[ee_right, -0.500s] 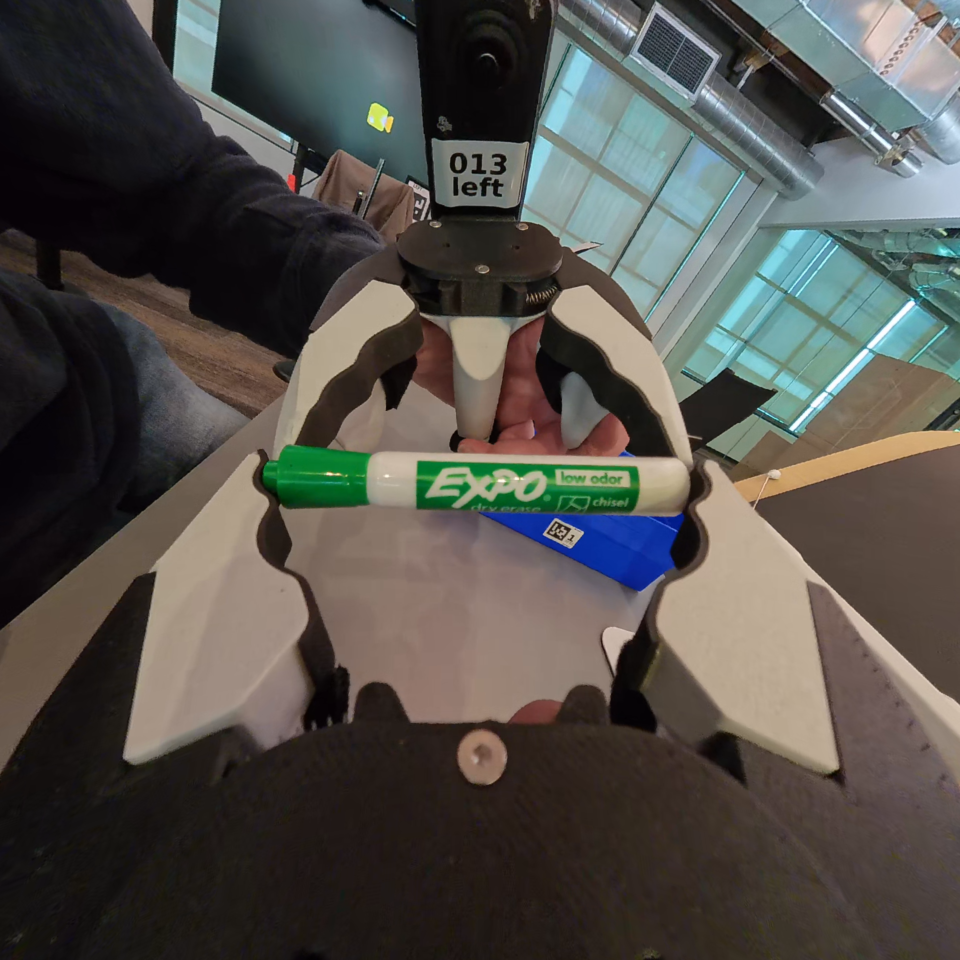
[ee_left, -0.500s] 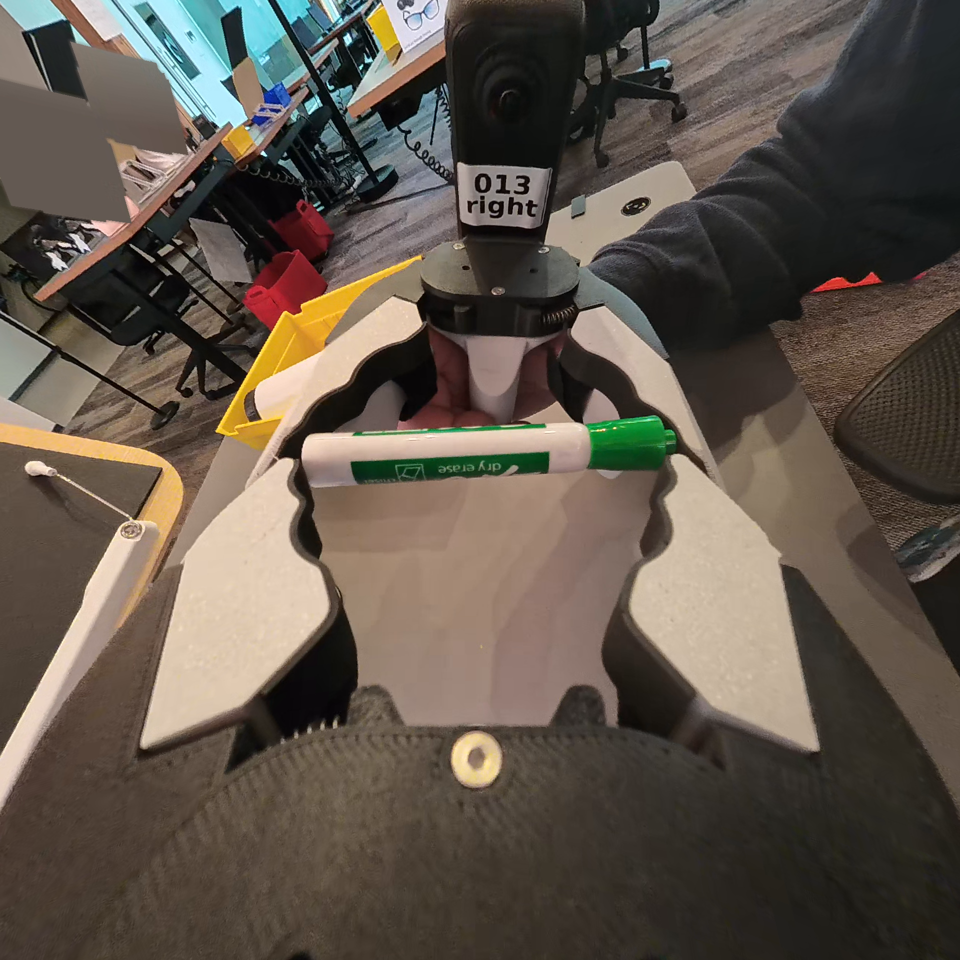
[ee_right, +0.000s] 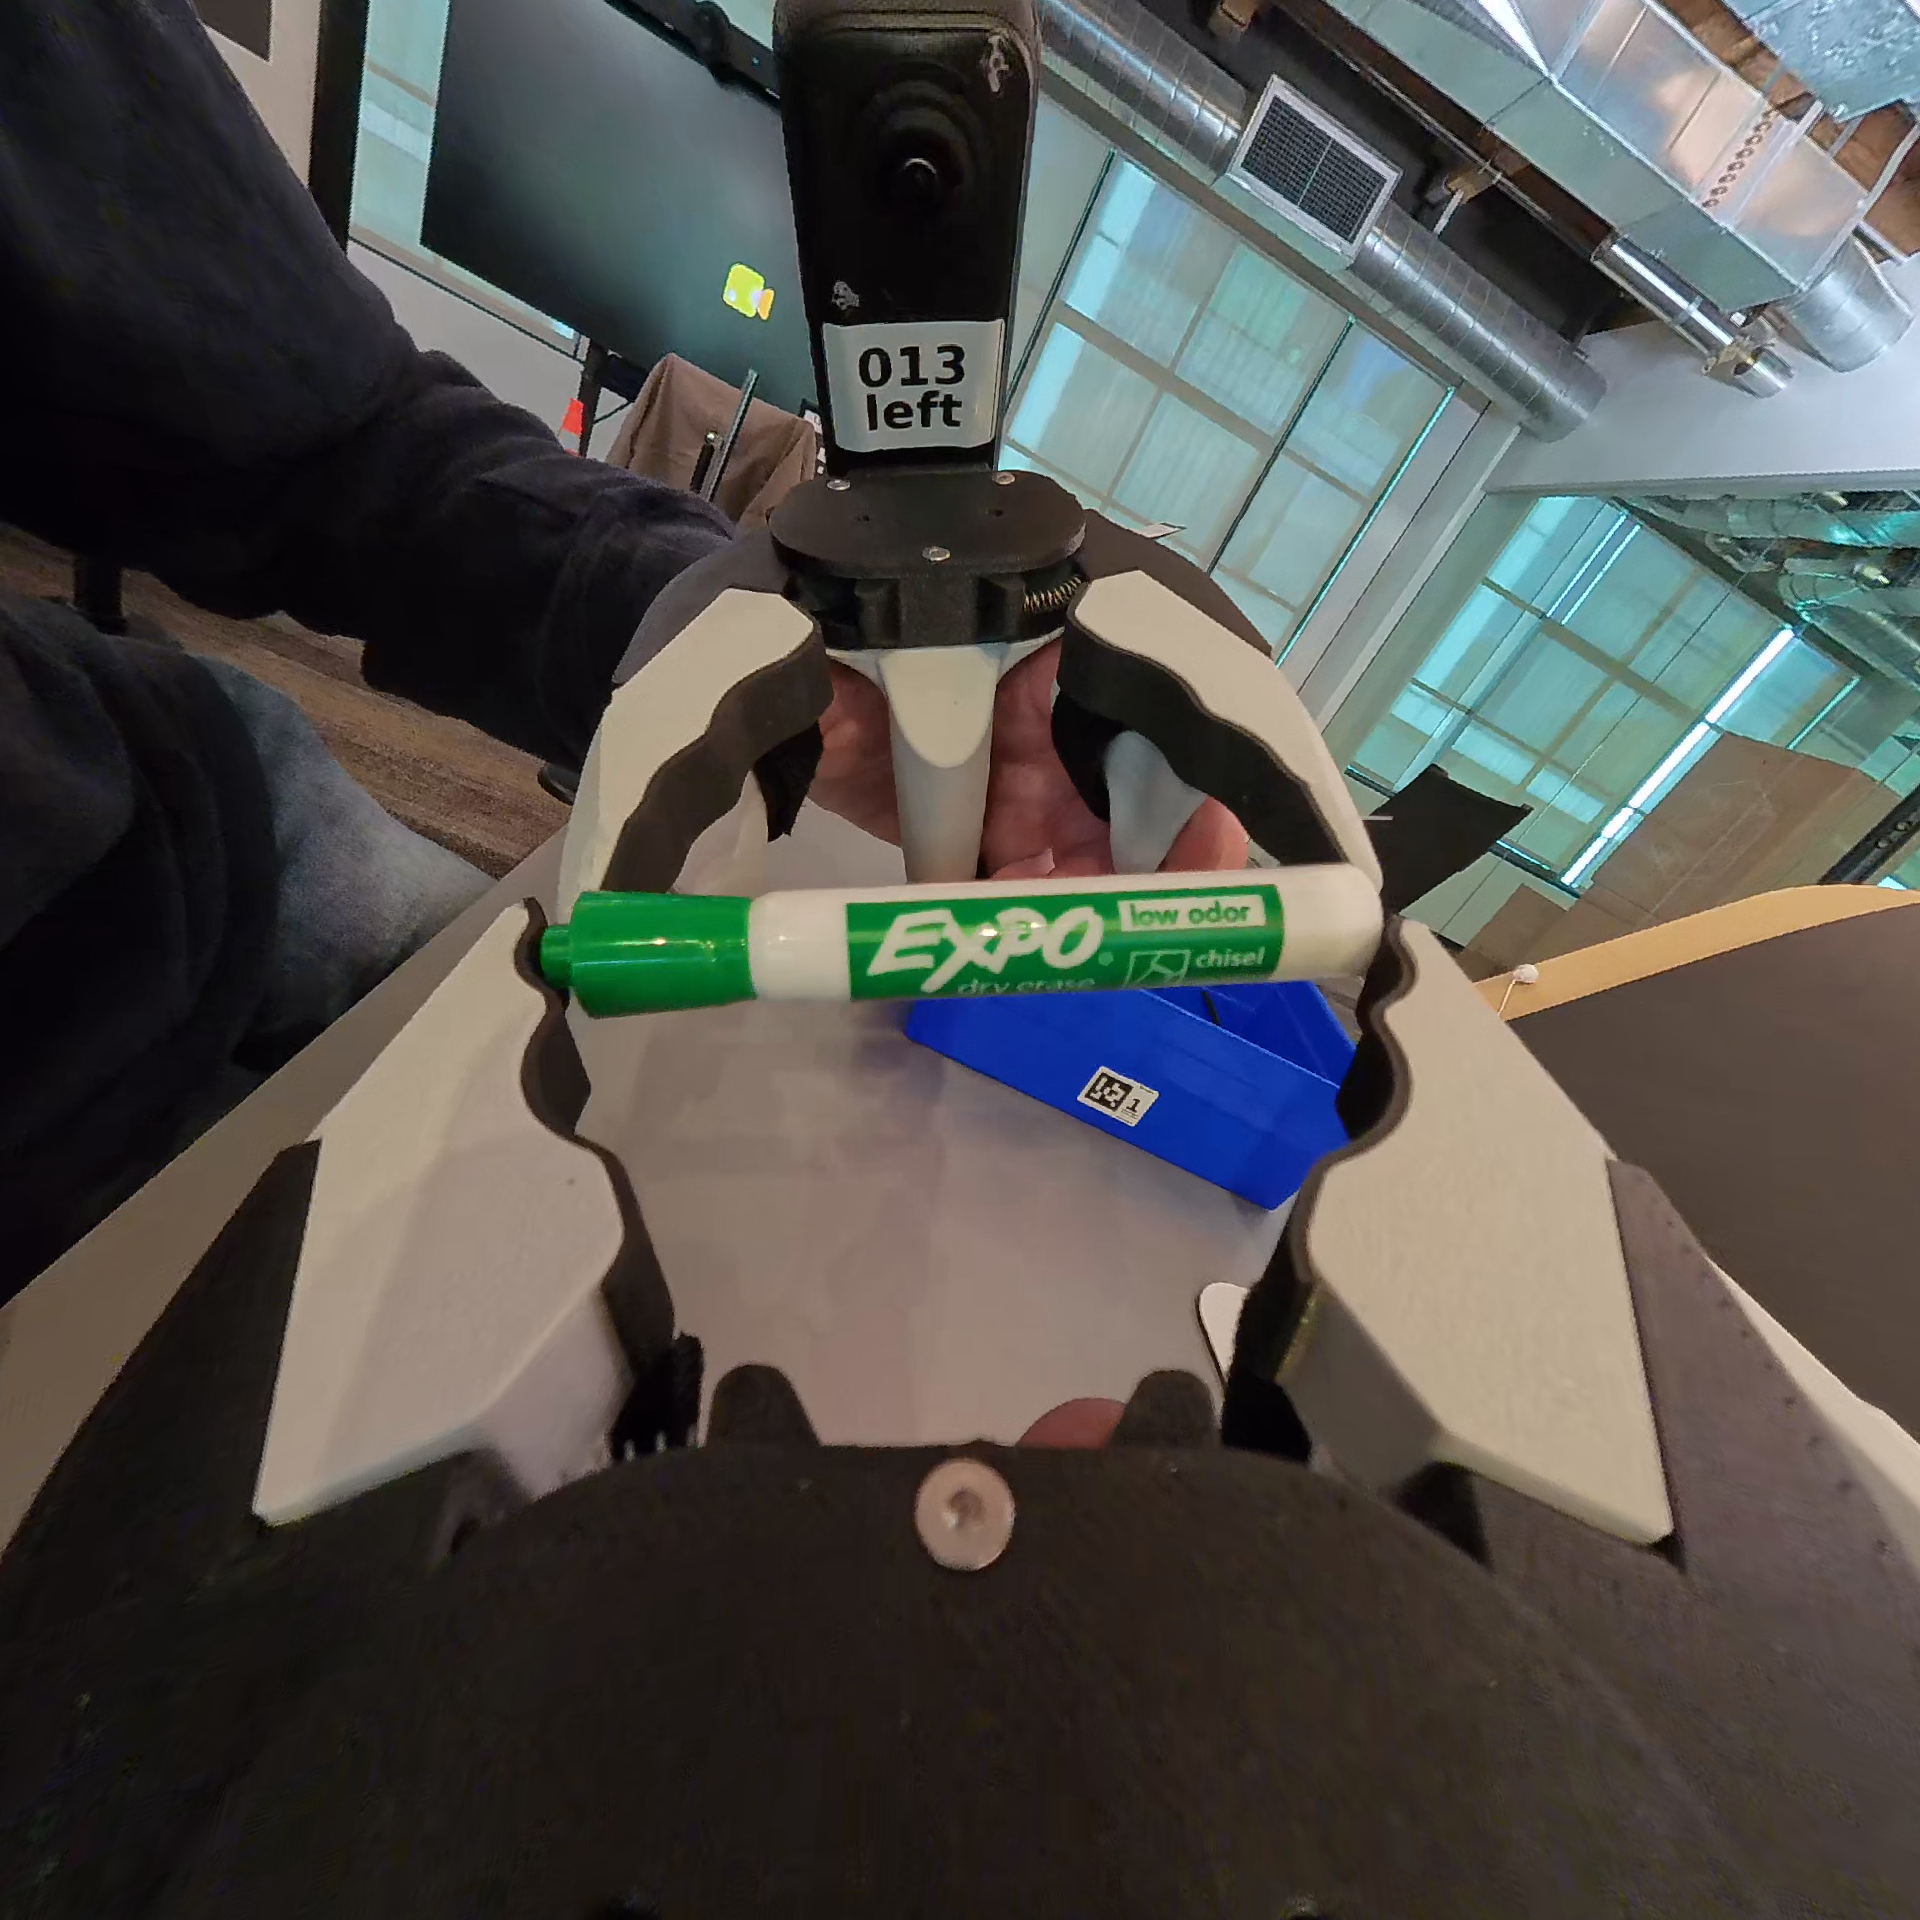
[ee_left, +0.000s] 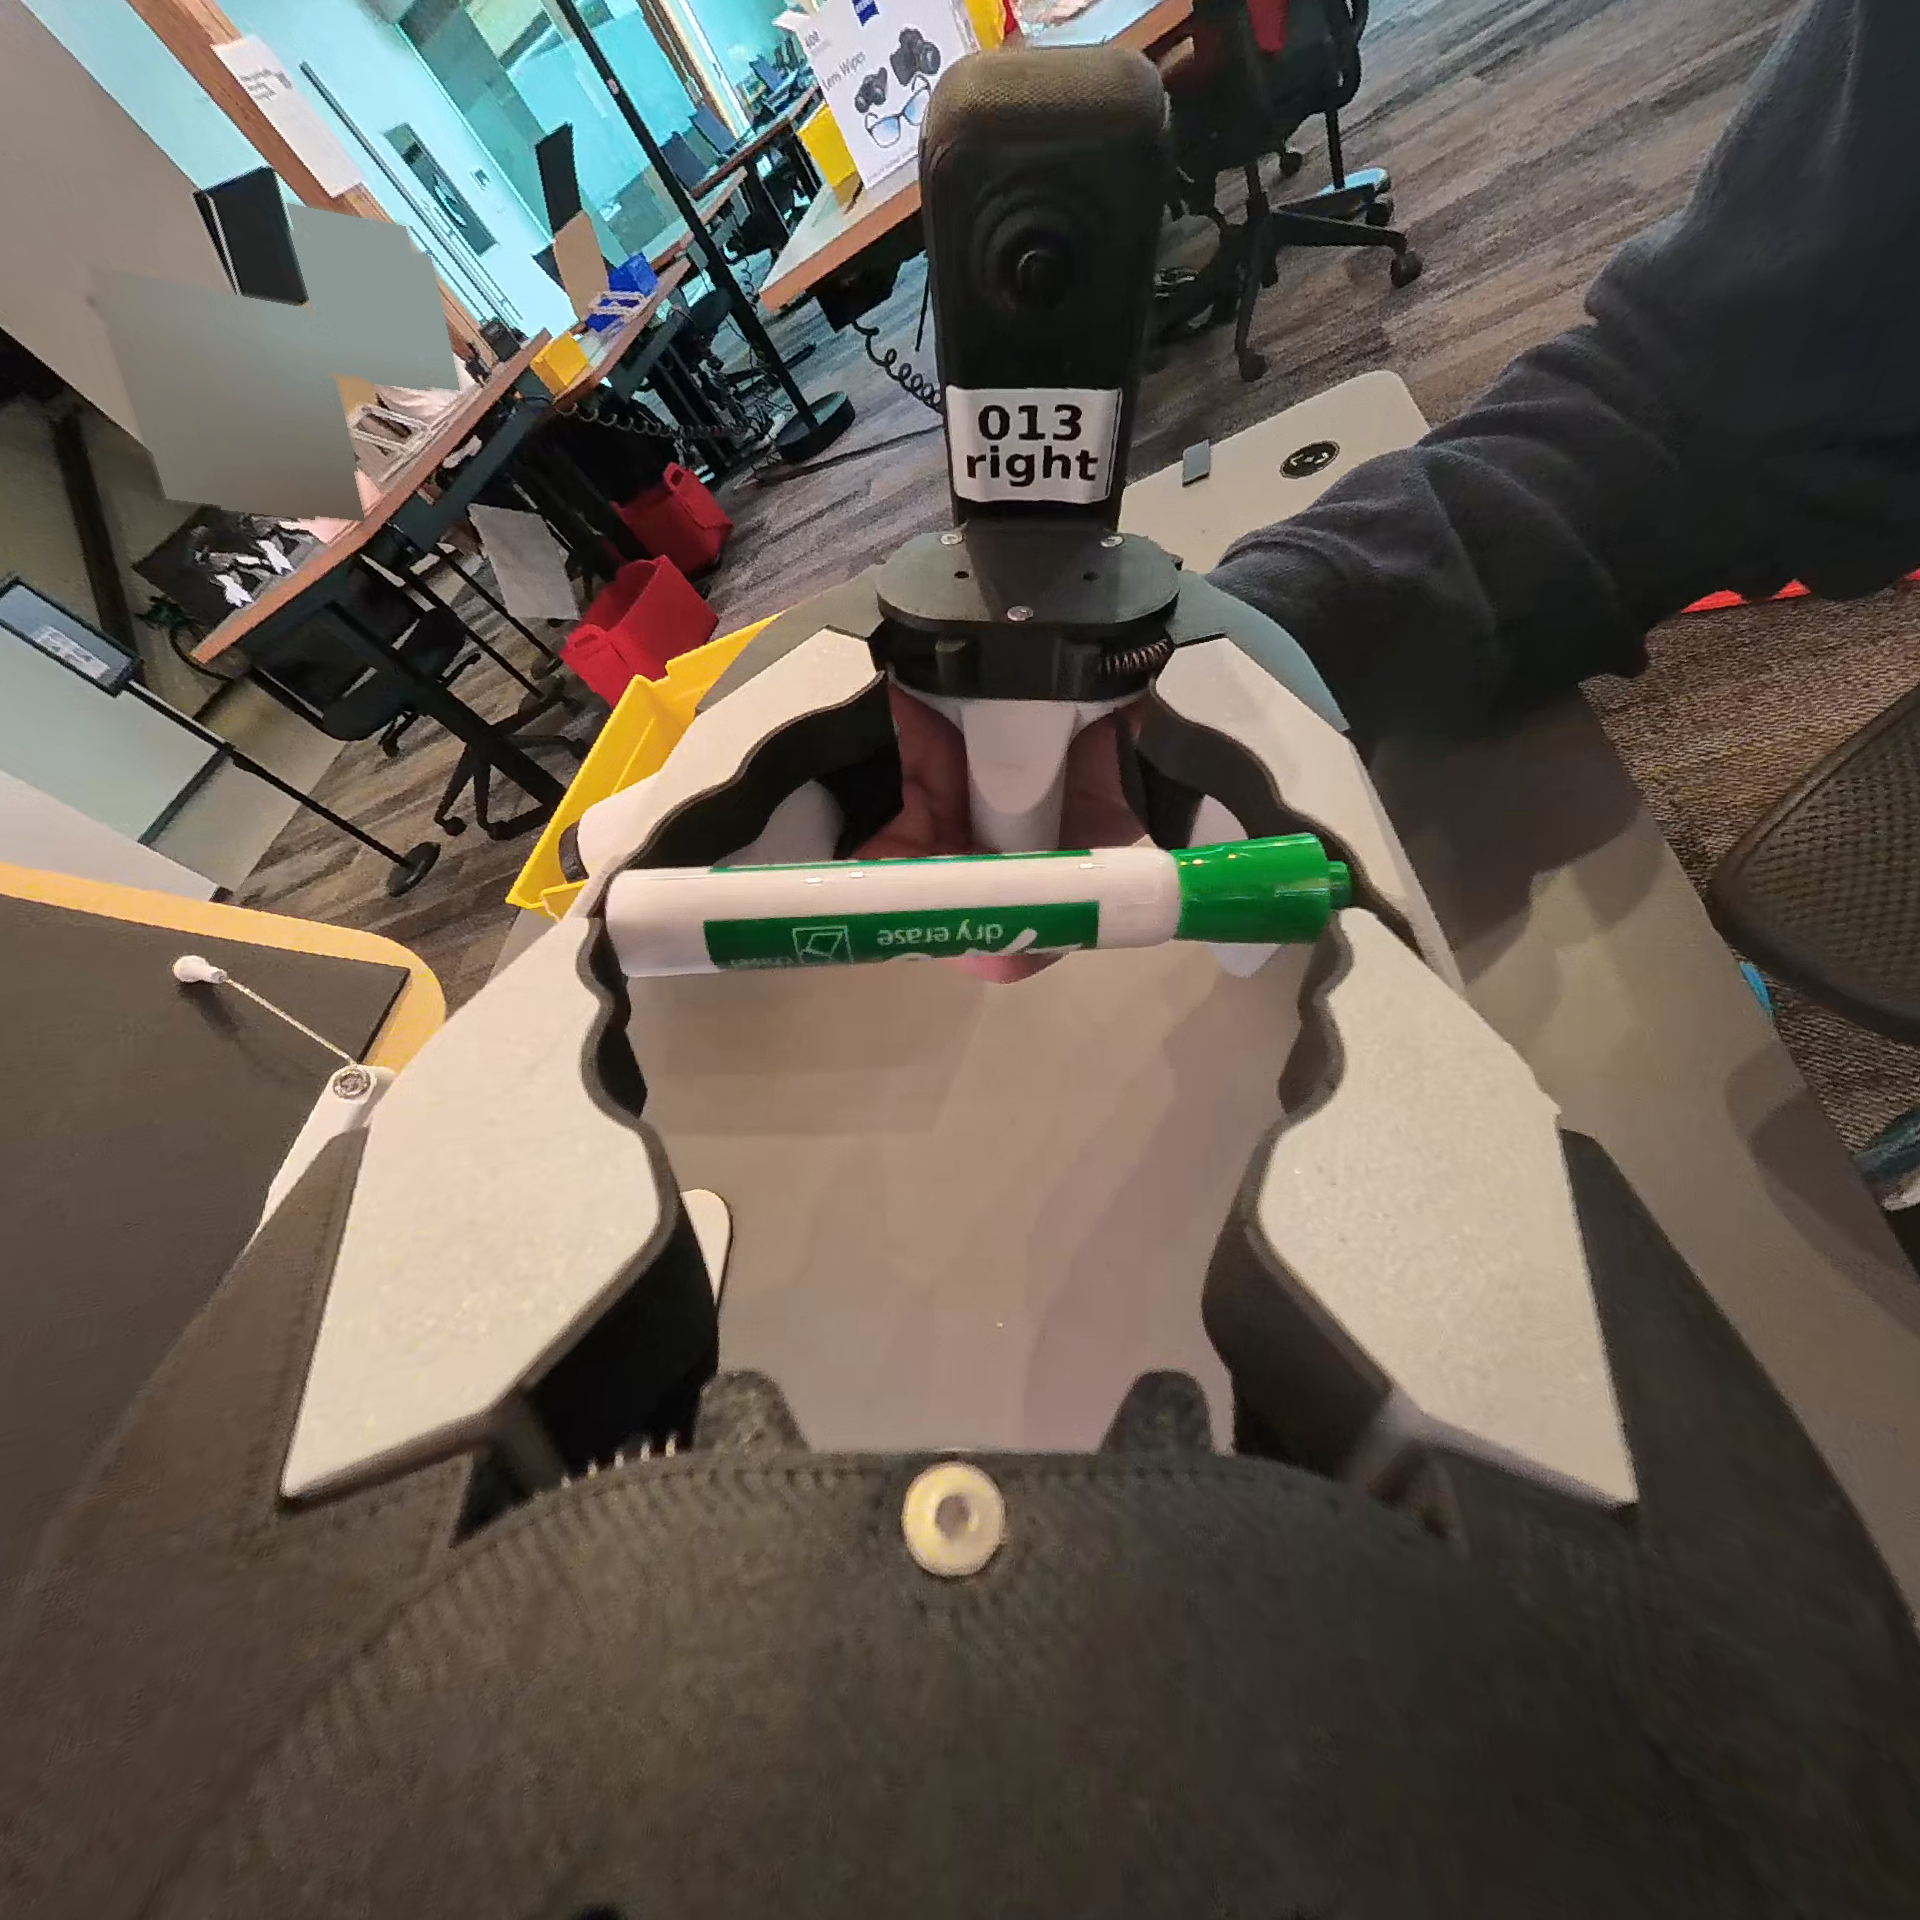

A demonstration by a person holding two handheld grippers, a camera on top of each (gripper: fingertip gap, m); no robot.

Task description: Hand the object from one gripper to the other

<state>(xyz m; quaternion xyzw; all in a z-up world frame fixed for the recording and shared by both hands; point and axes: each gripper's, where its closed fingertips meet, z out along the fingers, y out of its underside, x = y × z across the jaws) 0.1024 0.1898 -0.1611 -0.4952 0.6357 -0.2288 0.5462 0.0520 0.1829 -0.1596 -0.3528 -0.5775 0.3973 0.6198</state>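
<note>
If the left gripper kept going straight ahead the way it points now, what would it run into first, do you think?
Most likely the marker, which lies crosswise at the tips of the left gripper. Right behind it faces the right gripper, so that would come next; depth between them is hard to judge.

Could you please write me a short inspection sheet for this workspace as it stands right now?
Surface: grey table, bare under the grippers.
Job's things: green marker, capped, level, off the table.
Clutter: blue bin and yellow bin on the table; black mat alongside.
Grippers: left gripper and right gripper face each other; each seems to pinch the marker end to end.
Cables: thin white cord on the mat; coiled cord under a far desk.
Surroundings: desks, office chairs, red bins, windows, ceiling ducts.
</note>
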